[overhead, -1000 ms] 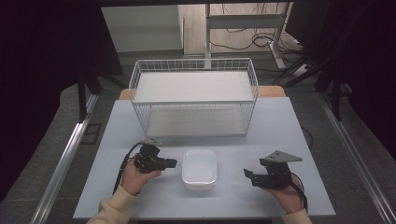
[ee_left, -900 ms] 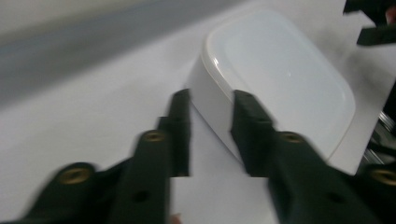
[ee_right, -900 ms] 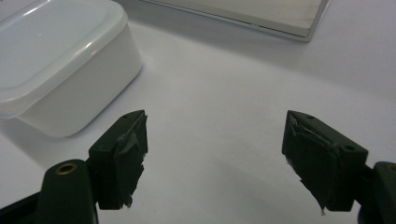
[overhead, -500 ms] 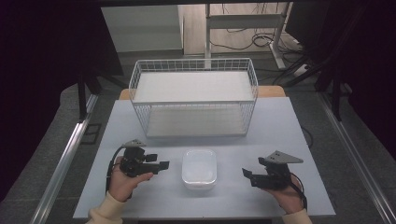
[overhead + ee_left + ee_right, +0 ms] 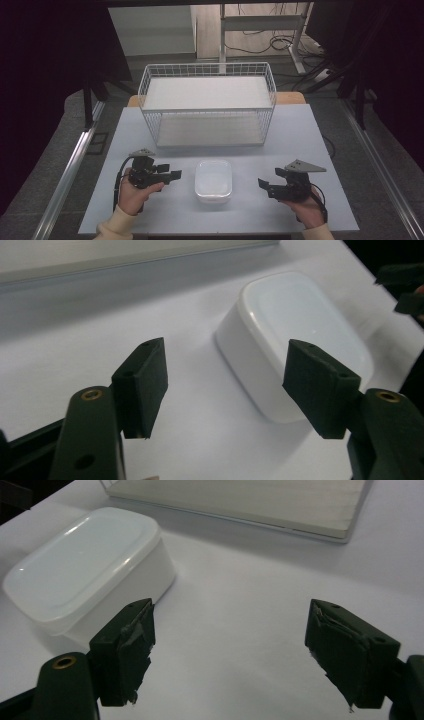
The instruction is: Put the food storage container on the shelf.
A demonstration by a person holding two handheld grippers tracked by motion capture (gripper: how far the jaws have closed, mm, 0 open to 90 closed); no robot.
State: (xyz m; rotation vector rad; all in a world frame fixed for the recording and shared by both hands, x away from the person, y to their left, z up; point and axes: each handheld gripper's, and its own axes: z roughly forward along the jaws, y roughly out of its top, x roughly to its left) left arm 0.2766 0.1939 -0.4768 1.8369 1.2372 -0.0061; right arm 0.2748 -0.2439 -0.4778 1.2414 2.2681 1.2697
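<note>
A white lidded container (image 5: 213, 181) (image 5: 300, 325) (image 5: 85, 565) rests on the pale table (image 5: 320, 145), midway between my hands. My left gripper (image 5: 173, 175) (image 5: 225, 375) is held level a short way to the container's left and points at it. It stands open; its jaws have just been opening wide and then eased in slightly, with nothing between them. To the container's right, my right gripper (image 5: 264, 186) (image 5: 235, 650) faces left. It is open too, its pads apart over bare table and touching nothing.
A white wire basket (image 5: 207, 102) (image 5: 240, 500) (image 5: 125, 255) with a flat pale floor stands at the back middle of the table. The table's front edge runs just below both hands. Dark floor, rails and desk legs surround it.
The left gripper drew slightly to the left, away from the container, and its jaws spread apart. The right hand and the container kept still.
</note>
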